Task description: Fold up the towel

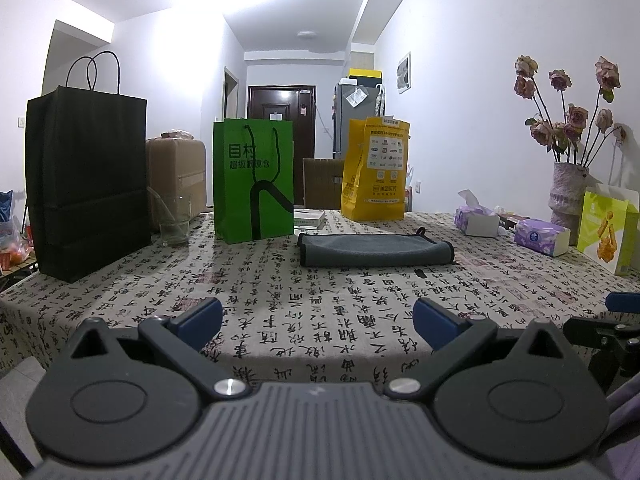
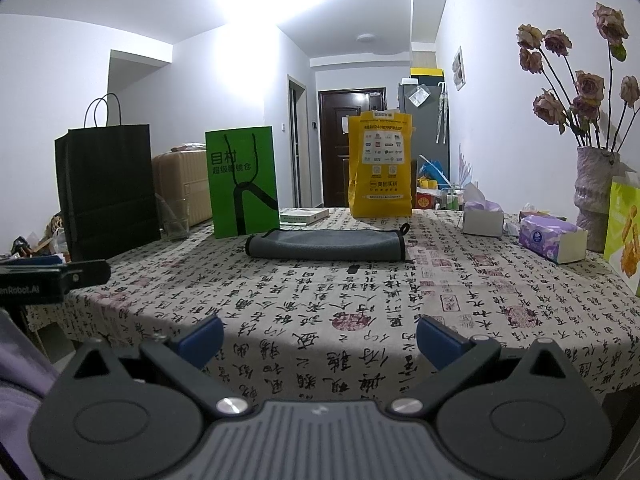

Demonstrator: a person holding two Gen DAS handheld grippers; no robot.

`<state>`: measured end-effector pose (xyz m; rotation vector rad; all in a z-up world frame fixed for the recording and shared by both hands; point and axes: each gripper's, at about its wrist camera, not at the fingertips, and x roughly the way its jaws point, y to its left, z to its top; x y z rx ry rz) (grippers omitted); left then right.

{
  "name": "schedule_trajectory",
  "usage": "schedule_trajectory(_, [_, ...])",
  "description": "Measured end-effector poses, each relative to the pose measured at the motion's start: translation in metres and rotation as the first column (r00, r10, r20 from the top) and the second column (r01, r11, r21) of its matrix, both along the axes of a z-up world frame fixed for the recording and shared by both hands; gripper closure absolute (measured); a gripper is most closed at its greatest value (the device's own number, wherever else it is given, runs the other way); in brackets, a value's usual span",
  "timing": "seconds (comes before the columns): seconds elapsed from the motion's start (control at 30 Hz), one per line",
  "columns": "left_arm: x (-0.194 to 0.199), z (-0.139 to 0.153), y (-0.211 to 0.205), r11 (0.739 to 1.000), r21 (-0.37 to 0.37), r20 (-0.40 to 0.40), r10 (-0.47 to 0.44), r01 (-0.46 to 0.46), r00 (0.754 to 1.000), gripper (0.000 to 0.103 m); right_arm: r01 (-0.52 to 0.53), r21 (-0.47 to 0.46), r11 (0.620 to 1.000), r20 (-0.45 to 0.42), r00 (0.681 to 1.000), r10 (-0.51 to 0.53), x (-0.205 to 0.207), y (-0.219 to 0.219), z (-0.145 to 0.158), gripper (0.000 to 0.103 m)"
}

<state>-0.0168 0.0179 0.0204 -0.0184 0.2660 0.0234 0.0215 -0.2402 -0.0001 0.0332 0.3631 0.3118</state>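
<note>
The table (image 1: 320,320) wears a cream cloth printed all over with black brush calligraphy and faded red seals. At ten o'clock in the left wrist view stands a tall matte black paper bag (image 1: 86,184) with thin cord loops; just to its right a clear, smooth glass (image 1: 175,220). Next comes a glossy green bag (image 1: 253,180) with black cord handles, reading "目村" with a smaller line under it that I cannot read surely.

The towel (image 1: 374,249) lies at twelve o'clock, mid-table, well ahead of both tools: a grey, soft-napped cloth with dark piping, folded into a long flat band with rounded ends and a small loop at its far right corner. Behind it stands a yellow plastic bag (image 1: 376,168) covered in small printed logos, too fine to read.

At two o'clock sit two purple-patterned tissue packs (image 1: 542,236), then a rough, pale vase (image 1: 568,196) of dried roses and a lime-green carton (image 1: 606,232).

The left gripper (image 1: 317,320) hangs at the near table edge, blue-padded fingers spread wide, holding nothing. The right gripper (image 2: 319,338) is likewise spread and empty; in its view the other tool's body at nine o'clock reads "enRobot.AI".
</note>
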Motion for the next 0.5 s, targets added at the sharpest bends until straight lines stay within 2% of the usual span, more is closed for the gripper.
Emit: schedule_trajectory(0.5, [0.0001,0.0019,0.0017,1.000,0.004,0.009,0.004,-0.004,1.000,0.000,-0.001,-0.002,1.000,0.004,1.000,0.001,0.0014,-0.0017,0.0010,0.000])
